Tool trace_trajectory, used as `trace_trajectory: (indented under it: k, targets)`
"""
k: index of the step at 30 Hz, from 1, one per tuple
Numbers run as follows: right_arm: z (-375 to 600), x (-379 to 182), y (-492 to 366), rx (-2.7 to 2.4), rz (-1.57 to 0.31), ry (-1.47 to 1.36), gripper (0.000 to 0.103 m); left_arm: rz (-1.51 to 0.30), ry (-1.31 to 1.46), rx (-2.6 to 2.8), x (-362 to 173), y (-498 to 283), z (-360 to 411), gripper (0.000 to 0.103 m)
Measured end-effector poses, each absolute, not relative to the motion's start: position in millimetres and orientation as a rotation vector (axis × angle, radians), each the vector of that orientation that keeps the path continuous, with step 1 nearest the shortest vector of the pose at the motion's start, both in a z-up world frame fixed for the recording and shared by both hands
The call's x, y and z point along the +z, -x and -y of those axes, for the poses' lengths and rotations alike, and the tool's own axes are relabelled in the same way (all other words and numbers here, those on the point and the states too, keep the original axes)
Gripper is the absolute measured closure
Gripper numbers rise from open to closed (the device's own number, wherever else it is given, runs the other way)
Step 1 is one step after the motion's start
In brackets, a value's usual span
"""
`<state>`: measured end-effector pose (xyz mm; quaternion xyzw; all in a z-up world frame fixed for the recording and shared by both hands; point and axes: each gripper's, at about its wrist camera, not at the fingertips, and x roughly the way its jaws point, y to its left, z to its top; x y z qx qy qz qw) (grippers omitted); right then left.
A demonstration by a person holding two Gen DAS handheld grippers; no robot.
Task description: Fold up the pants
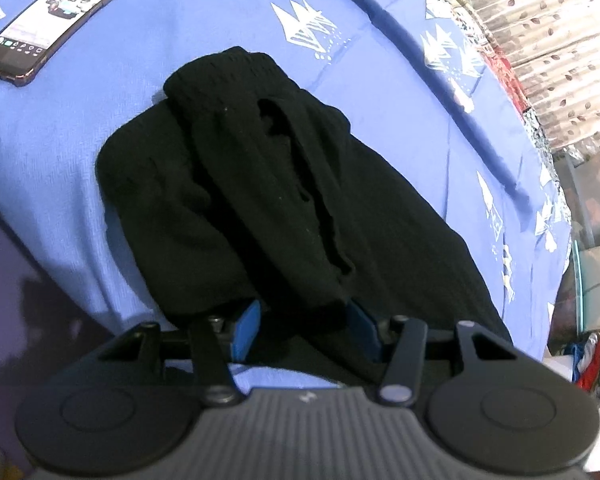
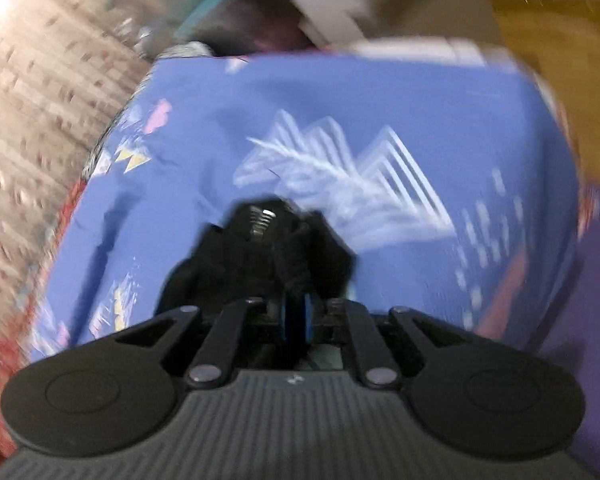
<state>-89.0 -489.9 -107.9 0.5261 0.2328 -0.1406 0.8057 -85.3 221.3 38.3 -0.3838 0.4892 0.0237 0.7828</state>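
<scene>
Left gripper (image 1: 306, 330), seen at the bottom of its own wrist view, is closed on a thick bunched fold of the black pants (image 1: 260, 200), the cloth being pressed between the two blue pads (image 1: 247, 330) and draped over them. Beyond the pads the pants are spread in a dark, rumpled heap across a blue bedsheet (image 1: 400, 112) printed with white triangular shapes, the ribbed waistband end lying farthest from the camera. A phone (image 1: 56, 20) with a lit screen is laid on the sheet at the upper left, well apart from the pants, with a cable attached at its near end. A leaf-patterned curtain (image 1: 540, 32) is seen past the far edge of the bed on the right. In the right wrist view, which is heavily blurred, the right gripper (image 2: 296, 312) is shown with its blue pads drawn almost together, a strip of black cloth being pinched between them. What else is bunched in the dark mass just ahead of the pads cannot be told. The same sheet is seen beneath and beyond it.
</scene>
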Motion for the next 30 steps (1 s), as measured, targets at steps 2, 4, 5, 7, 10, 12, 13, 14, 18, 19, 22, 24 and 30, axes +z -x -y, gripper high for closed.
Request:
trace_trajectory:
  k: [2, 4, 5, 7, 10, 12, 13, 14, 18, 19, 22, 24, 30]
  targets:
    - [494, -105, 105, -0.293, -0.417, -1.2, 0.081, -1.048, 0.814, 0.044, 42, 88, -223, 0.054]
    - [494, -95, 115, -0.347, -0.351, -1.203, 0.074, -1.031, 0.798, 0.051, 50, 90, -227, 0.054]
    - [494, -87, 122, -0.413, -0.324, -1.175, 0.069, -1.017, 0.793, 0.058, 55, 92, -230, 0.054]
    - [485, -66, 132, -0.492, -0.267, -1.086, 0.068, -0.973, 0.787, 0.081, 66, 95, -240, 0.054]
    - [466, -45, 126, -0.352, -0.251, -0.983, 0.068, -0.901, 0.791, 0.114, 80, 101, -256, 0.051]
    - [446, -34, 109, -0.247, -0.304, -0.909, 0.067, -0.88, 0.796, 0.141, 82, 103, -264, 0.049]
    - [433, -30, 99, -0.196, -0.336, -0.873, 0.067, -0.881, 0.8, 0.165, 80, 103, -268, 0.048]
    - [421, -28, 91, -0.155, -0.365, -0.843, 0.067, -0.884, 0.809, 0.184, 77, 103, -270, 0.048]
    - [371, -27, 61, 0.012, -0.485, -0.798, 0.067, -0.879, 0.922, 0.194, 60, 105, -288, 0.041]
    - [358, -28, 55, 0.054, -0.515, -0.787, 0.067, -0.873, 0.952, 0.193, 57, 104, -293, 0.038]
    - [322, -31, 40, 0.13, -0.59, -0.723, 0.066, -0.858, 1.005, 0.176, 49, 88, -301, 0.036]
    - [310, -34, 34, 0.155, -0.634, -0.72, 0.066, -0.862, 1.011, 0.15, 45, 75, -304, 0.036]
    - [285, -40, 36, 0.173, -0.704, -0.694, 0.066, -0.966, 0.961, 0.16, 25, 32, -295, 0.033]
